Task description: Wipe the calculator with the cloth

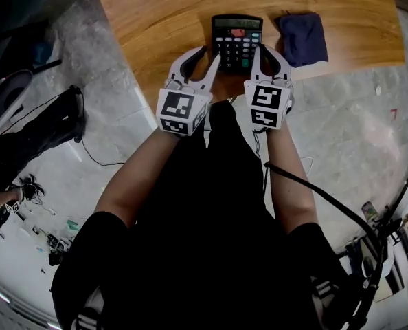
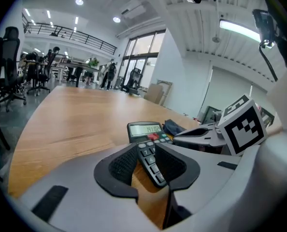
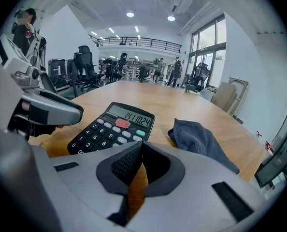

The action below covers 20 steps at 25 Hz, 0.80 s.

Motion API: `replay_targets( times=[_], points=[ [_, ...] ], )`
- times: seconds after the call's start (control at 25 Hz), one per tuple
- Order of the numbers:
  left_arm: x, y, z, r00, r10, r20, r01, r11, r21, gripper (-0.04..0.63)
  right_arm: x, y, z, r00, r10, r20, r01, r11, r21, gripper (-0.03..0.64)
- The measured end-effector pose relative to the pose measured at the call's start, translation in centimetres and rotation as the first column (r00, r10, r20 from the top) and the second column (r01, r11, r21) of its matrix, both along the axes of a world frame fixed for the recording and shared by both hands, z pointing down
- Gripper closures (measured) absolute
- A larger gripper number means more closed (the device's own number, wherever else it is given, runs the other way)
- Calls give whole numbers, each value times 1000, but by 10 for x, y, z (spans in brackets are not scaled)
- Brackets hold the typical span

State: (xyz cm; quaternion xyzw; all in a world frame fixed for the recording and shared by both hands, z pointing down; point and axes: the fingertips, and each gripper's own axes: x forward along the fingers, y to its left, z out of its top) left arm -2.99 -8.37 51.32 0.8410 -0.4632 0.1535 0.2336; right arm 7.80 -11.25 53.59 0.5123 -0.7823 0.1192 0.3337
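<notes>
My left hand-held gripper [image 1: 211, 53] has its jaws apart, with the lower left corner of the calculator [image 1: 237, 36] showing between them. My right hand-held gripper [image 1: 261, 48] is closed and empty at its right edge. The calculator lies top centre on the desk [image 1: 156, 19], the cloth [image 1: 302, 38] just right of it.

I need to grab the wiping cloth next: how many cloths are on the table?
1. A dark blue fabric cloth lies on the wooden table, just right of the black plastic calculator; no other shows.
</notes>
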Motion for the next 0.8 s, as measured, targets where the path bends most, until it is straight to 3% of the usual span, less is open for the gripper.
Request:
replay_targets(
  times=[0.16, 0.36, 0.56, 0.8],
  points=[
    [-4, 2, 1, 998, 2, -57, -4, 999, -39, 474, 2, 0, 0, 999, 30, 35, -30, 1000, 1, 601],
    [4, 3, 7, 993, 25, -112, -37, 994, -102, 468, 23, 1, 19, 995, 97, 20, -95, 992, -85, 601],
    [4, 0, 9, 995, 26, -99, -38, 993, -114, 460, 17, 0, 8, 994, 97, 46, -97, 995, -23, 601],
    [4, -4, 10, 995, 30, -90, -41, 992, -116, 460, -5, -4, -8, 997, 19, 76, -21, 999, 26, 601]
  ],
)
